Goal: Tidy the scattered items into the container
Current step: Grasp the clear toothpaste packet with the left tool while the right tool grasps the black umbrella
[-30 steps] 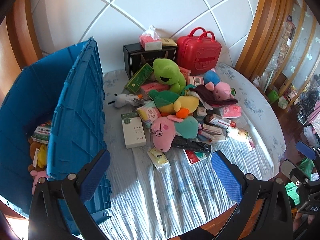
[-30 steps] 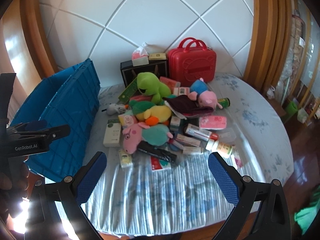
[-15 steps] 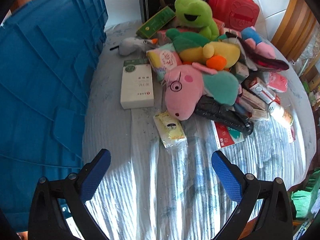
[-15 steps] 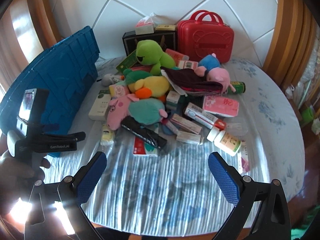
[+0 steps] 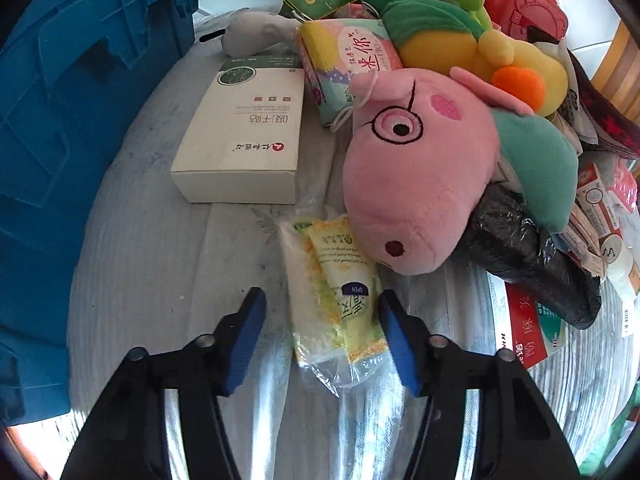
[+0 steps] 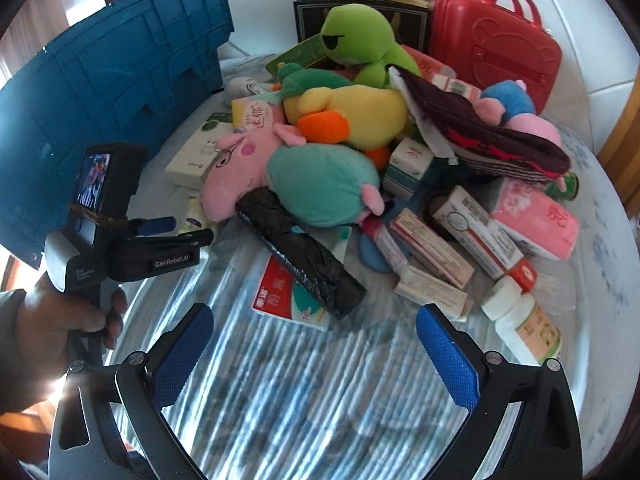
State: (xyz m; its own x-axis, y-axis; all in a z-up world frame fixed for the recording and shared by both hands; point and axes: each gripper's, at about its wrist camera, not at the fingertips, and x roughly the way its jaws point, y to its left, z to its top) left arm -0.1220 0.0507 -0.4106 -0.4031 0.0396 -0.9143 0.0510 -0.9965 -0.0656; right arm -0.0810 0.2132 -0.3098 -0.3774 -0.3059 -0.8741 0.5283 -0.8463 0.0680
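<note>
Yellow sachet point(image 5: 340, 300) in clear wrap laid flat on the striped cloth, pink pig plush point(image 5: 420, 176) beside it, blue crate point(image 5: 72, 112) at left

Pink pig plush point(image 5: 420, 168) hides the yellow packet's point(image 5: 336, 300) top.

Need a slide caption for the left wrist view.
Left claw closing around a yellow sachet beside the pink pig plush and blue crate.

Striped blue-white cloth point(image 6: 320, 380) covers the bench, white tiled wall point(image 6: 580, 20) behind, wooden frame point(image 6: 624, 152) at right edge.
</note>
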